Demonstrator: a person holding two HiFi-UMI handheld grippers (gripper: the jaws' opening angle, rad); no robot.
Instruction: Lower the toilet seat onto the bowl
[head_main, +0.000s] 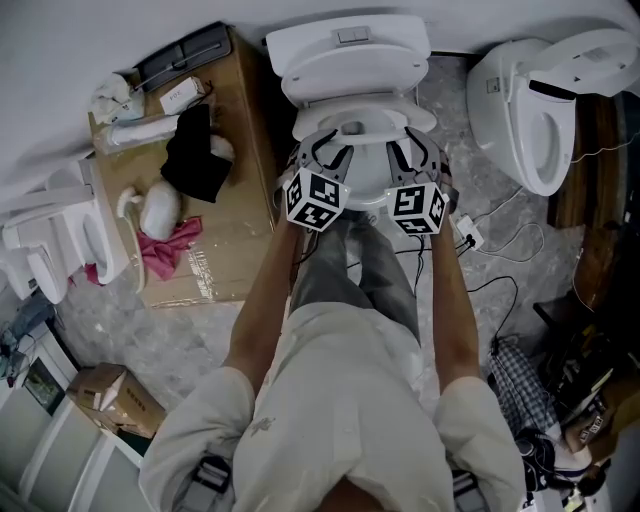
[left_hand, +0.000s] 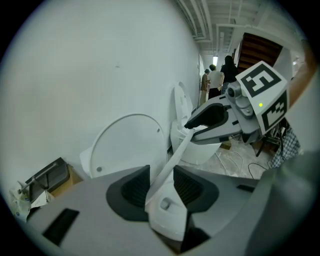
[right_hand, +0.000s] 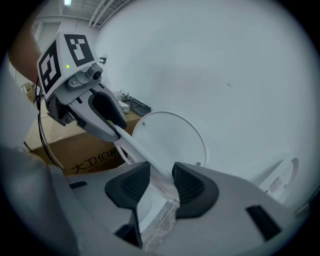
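Progress: roughly midway through lowering, seat not yet down.
Clamped the thin white plastic toilet seat ring (left_hand: 176, 152) at its front rim with both the left gripper (left_hand: 162, 187) and the right gripper (right_hand: 160, 185), pads closed on it. Held it tilted, clear of the upright round white lid (left_hand: 127, 145) behind, above the white ceramic bowl (head_main: 368, 165). Judged as left: easing down to rest, then letting go.

White toilet seat (left_hand: 175, 155), white tank (head_main: 348, 38). Grey left tool (left_hand: 161, 186) and right tool (right_hand: 161, 184), black pads (left_hand: 132, 187), black-and-white square-marker cubes (head_main: 314, 198). Brown cardboard box (head_main: 245, 150); pink cloth (head_main: 168, 248), black cloth (head_main: 197, 155). Grey speckled floor (head_main: 180, 330). Dark-and-white checked fabric (head_main: 518, 378).
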